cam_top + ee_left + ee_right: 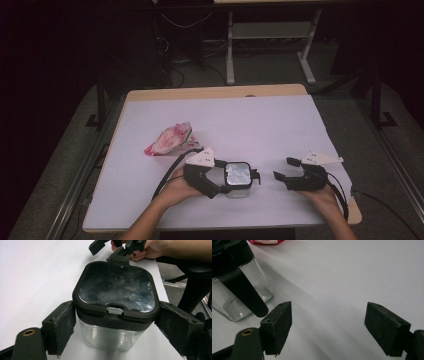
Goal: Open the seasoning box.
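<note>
1. Step in hand, as I read it: steady the jar (238, 178) with the left claw (235, 186) so the right claw (283, 170) can work the lid (117, 288).
2. Jar location: upright on the white counter (260, 125), near the front edge, roughly centre. Clear square body, black lid fully seated, lid latches look down.
3. Left claw: jaws wide, one on each side of the jar just under the lid rim. In the left gripper view the left pad (65, 325) shows a thin gap to the glass; the right side looks close or just touching. No firm squeeze visible, so I count it as straddling, not gripping.
4. Right claw: jaws wide apart, nothing between them, bare counter under them. It sits just right of the jar, tips pointing at it, near the side latch (242, 291).
5. Pink-and-white bag (170, 139) lies back-left on the counter, well apart from the jar, untouched.
6. Next move calls for: close the left claw onto the jar walls first, otherwise the jar slides or tips. Then bring the right claw to the latch tab.
</note>
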`<state>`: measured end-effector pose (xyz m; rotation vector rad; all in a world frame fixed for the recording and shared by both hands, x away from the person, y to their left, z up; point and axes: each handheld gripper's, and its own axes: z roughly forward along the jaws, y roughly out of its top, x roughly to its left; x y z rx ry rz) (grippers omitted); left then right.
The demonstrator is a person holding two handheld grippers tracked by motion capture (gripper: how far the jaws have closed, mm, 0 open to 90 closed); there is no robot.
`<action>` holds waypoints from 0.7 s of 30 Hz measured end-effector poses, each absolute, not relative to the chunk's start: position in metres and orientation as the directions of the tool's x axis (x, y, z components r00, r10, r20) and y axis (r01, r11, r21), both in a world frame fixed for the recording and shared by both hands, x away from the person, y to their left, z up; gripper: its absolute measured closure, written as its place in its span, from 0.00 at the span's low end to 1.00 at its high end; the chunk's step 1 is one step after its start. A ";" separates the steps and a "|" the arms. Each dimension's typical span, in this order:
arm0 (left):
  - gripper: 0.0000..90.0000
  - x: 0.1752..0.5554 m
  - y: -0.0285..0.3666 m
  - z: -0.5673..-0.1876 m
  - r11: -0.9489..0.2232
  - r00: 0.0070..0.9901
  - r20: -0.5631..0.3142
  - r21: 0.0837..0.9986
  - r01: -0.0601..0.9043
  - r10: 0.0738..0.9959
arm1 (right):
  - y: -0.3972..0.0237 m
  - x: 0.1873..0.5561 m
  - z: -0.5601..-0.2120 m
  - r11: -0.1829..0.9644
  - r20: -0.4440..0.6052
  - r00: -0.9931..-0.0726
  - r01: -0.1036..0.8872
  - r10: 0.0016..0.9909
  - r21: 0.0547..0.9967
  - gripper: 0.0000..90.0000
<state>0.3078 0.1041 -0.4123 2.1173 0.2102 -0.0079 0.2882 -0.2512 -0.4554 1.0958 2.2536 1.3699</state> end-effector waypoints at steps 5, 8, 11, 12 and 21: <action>0.19 0.307 0.104 -0.409 -0.517 0.986 -0.081 0.843 0.147 0.148 | -0.251 0.288 -0.455 0.261 0.139 -0.672 0.458 0.727 0.850 0.24; 0.19 0.307 0.103 -0.407 -0.518 0.986 -0.072 0.844 0.140 0.148 | -0.251 0.288 -0.455 0.260 0.139 -0.671 0.458 0.728 0.850 0.24; 0.19 0.306 0.104 -0.406 -0.514 0.986 -0.068 0.847 0.136 0.150 | -0.251 0.288 -0.455 0.261 0.138 -0.671 0.458 0.728 0.850 0.24; 0.19 0.306 0.104 -0.406 -0.508 0.986 -0.067 0.851 0.135 0.150 | -0.251 0.288 -0.455 0.262 0.138 -0.672 0.457 0.728 0.850 0.24; 0.20 0.305 0.103 -0.400 -0.492 0.987 -0.057 0.862 0.125 0.150 | -0.251 0.288 -0.455 0.261 0.140 -0.672 0.458 0.727 0.850 0.24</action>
